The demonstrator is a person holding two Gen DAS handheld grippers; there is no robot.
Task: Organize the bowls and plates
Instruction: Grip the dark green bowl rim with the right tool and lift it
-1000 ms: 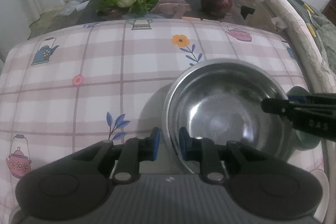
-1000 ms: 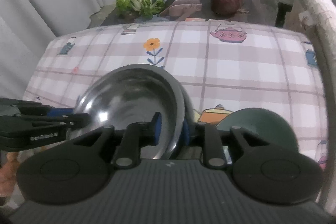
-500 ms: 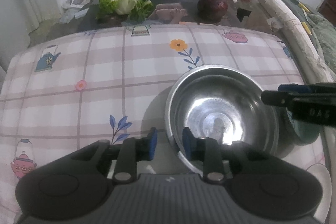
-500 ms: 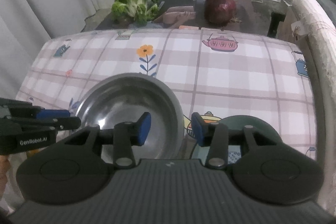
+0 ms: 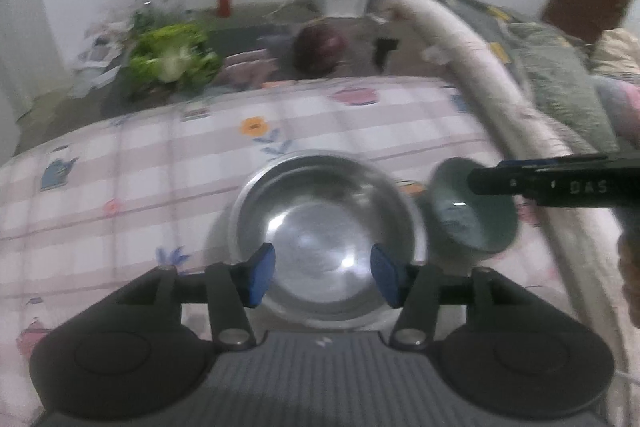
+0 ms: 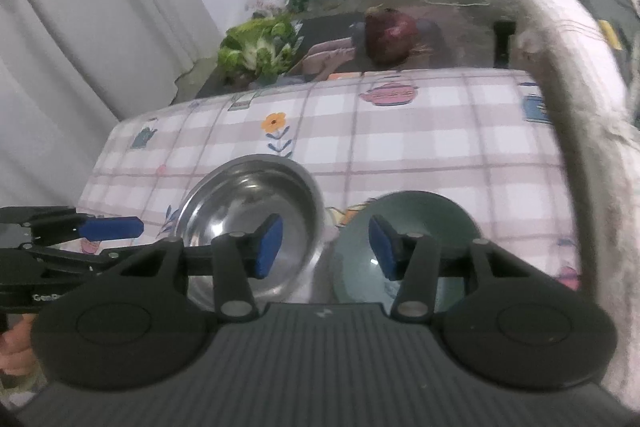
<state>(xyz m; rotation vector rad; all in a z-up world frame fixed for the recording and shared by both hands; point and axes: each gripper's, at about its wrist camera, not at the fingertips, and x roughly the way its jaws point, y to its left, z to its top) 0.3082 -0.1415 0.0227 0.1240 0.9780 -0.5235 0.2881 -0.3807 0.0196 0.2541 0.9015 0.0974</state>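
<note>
A steel bowl [image 5: 324, 219] [image 6: 248, 223] rests on the checked tablecloth [image 5: 140, 187] [image 6: 420, 147]. Right of it stands a green ceramic bowl [image 5: 468, 223] [image 6: 416, 227]. My left gripper [image 5: 322, 277] hovers above the steel bowl's near rim, its jaws opening, nothing held between them. My right gripper [image 6: 324, 247] hangs over the gap between the two bowls, its jaws opening too and holding nothing. Each gripper shows at the edge of the other's view: the right gripper [image 5: 560, 183] and the left gripper [image 6: 80, 231].
Beyond the table's far edge lie a leafy green vegetable [image 5: 172, 59] [image 6: 260, 47], a red cabbage [image 5: 320, 51] [image 6: 390, 35] and a red jar [image 5: 224, 1]. A padded rail [image 5: 480, 67] [image 6: 560, 47] runs along the table's right side.
Both grippers let go of the steel bowl's rim, opened and drew up and back. The steel bowl now sits flat on the cloth, and the green bowl has come into fuller view.
</note>
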